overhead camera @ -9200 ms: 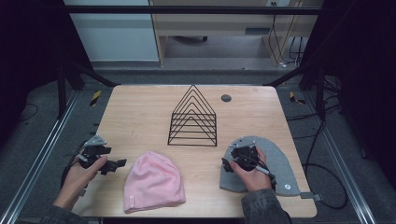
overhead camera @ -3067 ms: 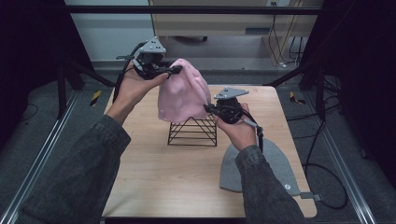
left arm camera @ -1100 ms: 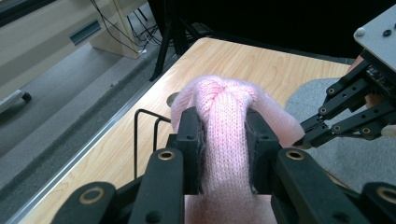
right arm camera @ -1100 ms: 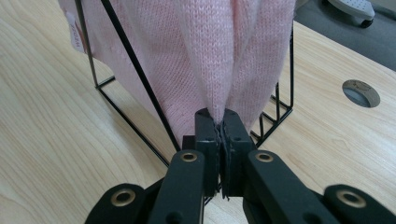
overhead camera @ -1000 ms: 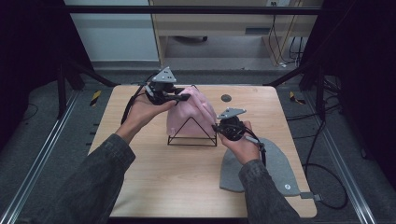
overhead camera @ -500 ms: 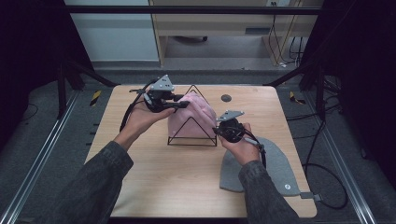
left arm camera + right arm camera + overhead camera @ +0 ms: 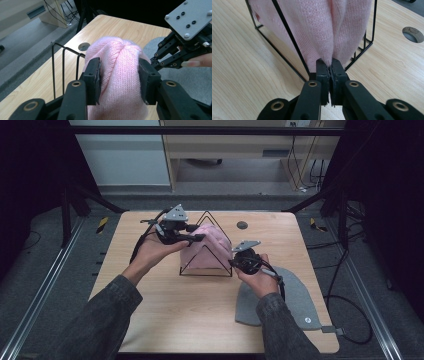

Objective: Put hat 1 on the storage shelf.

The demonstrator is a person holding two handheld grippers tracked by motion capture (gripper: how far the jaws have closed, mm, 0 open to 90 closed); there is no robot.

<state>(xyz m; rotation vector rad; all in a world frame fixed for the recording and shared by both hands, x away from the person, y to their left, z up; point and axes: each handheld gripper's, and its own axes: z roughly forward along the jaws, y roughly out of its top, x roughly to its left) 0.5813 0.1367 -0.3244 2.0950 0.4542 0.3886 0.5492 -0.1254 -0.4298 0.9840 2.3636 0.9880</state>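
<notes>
The right gripper has its fingers pressed together on a fold of the pink hat, pinching the knit at the lower edge of the wire rack. The left gripper has its fingers part-way spread, one on each side of the hat's crown; they have just been opening, with the hat between them, and whether the pads press on the knit I cannot tell. In the high view the hat is draped over the rack, which stands upright on the tabletop, its peaked black wires showing in front of and above the pink knit. The left gripper is at the rack's upper left, level with the peak; the right gripper is at the rack's lower right corner, close to the tabletop. Right of the rack, under the right hand, a grey felt mat lies flat. Behind the rack, a round hole sits in the tabletop.
</notes>
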